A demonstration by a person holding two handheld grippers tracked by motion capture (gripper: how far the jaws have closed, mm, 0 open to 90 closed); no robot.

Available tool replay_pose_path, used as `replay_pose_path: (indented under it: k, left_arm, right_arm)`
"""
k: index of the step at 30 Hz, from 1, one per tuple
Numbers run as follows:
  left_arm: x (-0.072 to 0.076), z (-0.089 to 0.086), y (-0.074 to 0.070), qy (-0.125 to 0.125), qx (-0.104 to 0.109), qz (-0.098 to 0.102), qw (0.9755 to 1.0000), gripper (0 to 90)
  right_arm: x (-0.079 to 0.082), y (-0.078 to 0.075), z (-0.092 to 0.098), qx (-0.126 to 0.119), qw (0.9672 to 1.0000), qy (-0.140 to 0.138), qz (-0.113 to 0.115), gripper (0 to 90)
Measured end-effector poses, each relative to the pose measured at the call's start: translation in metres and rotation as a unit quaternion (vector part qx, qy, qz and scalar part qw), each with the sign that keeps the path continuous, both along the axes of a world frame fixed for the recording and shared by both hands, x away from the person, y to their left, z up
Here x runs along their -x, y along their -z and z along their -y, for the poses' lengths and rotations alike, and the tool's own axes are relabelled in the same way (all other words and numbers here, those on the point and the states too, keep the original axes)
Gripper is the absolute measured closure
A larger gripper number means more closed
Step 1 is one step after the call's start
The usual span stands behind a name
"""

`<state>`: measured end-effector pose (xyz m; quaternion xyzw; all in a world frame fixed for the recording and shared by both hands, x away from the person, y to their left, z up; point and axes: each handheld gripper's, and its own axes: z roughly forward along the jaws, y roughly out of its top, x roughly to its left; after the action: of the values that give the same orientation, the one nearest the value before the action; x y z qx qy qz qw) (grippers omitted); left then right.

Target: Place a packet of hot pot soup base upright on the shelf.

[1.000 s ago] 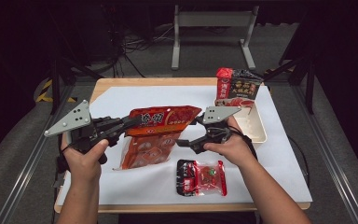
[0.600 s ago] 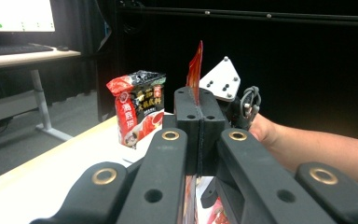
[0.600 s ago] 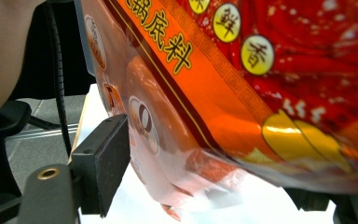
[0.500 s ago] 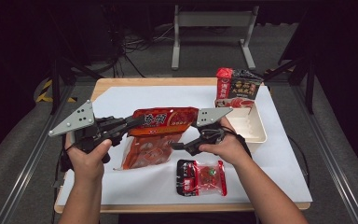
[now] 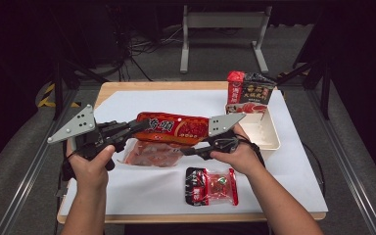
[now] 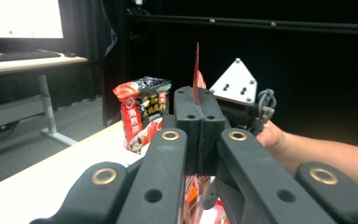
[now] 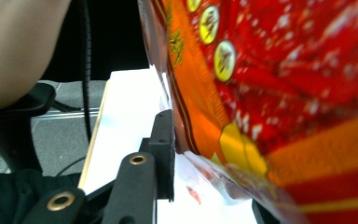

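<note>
A long red-orange snack packet [image 5: 176,128] hangs level above the white sheet, its clear lower part sagging toward the table. My left gripper [image 5: 139,126] is shut on the packet's left edge; in the left gripper view the thin edge [image 6: 196,60] sticks up from between the closed jaws [image 6: 199,116]. My right gripper [image 5: 188,149] is at the packet's right end, and its jaws have just been closing with the packet between them. In the right gripper view [image 7: 209,177] the near pad [image 7: 165,135] touches the packet [image 7: 284,70], which hides the other jaw.
A small red sachet [image 5: 211,186] lies near the table's front edge. A white tray [image 5: 269,139] sits at the right, with two upright packets [image 5: 249,93] behind it. The white sheet [image 5: 127,105] covers the wooden table.
The packet has gone from slanting to level between the two grippers. The right gripper's jaws have closed in on its right end. Both hands stayed where they were.
</note>
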<state>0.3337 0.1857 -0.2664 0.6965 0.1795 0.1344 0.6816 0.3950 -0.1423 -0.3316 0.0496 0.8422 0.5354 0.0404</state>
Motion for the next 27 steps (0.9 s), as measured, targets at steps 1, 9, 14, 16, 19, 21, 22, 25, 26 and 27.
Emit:
replay_pose_path:
  k: [1, 9, 14, 16, 19, 21, 22, 25, 26, 27]
  left_arm:
    - [-0.001, -0.001, 0.001, -0.001, 0.005, -0.001, 1.0000, 90.0]
    - [-0.002, -0.002, 0.002, -0.014, 0.012, -0.002, 0.9998, 90.0]
    - [-0.003, -0.003, 0.003, -0.015, 0.020, -0.003, 0.9997, 89.6]
    - [-0.005, -0.004, 0.004, -0.022, 0.021, -0.001, 0.9995, 86.2]
    - [-0.005, -0.003, 0.004, -0.039, 0.019, 0.001, 0.9990, 77.9]
    - [-0.005, -0.003, 0.003, -0.049, 0.011, 0.002, 0.9987, 68.4]
    - [-0.005, -0.002, 0.003, -0.052, 0.004, 0.001, 0.9986, 66.2]
    - [-0.006, -0.002, 0.004, -0.062, -0.006, -0.003, 0.9980, 56.4]
    - [-0.007, -0.002, 0.005, -0.065, -0.009, -0.006, 0.9978, 54.1]
    - [-0.007, -0.002, 0.005, -0.065, -0.009, -0.006, 0.9978, 51.6]
  right_arm:
    - [0.001, -0.001, 0.000, 0.001, 1.0000, -0.001, 0.000, 69.6]
    - [0.007, -0.012, 0.006, 0.009, 1.0000, 0.002, 0.000, 70.5]
    - [0.010, -0.016, 0.007, 0.009, 0.9999, 0.009, -0.002, 70.7]
    - [0.011, -0.018, 0.008, 0.012, 0.9998, 0.015, -0.005, 70.8]
    - [0.012, -0.022, 0.009, 0.022, 0.9994, 0.028, -0.005, 70.9]
    - [0.011, -0.025, 0.011, 0.028, 0.9989, 0.037, -0.006, 70.9]
    - [0.011, -0.025, 0.012, 0.030, 0.9987, 0.040, -0.008, 70.9]
    - [0.009, -0.029, 0.019, 0.032, 0.9977, 0.057, -0.018, 70.8]
    - [0.008, -0.030, 0.022, 0.030, 0.9974, 0.062, -0.022, 70.8]
    - [0.008, -0.030, 0.022, 0.030, 0.9974, 0.062, -0.022, 70.8]
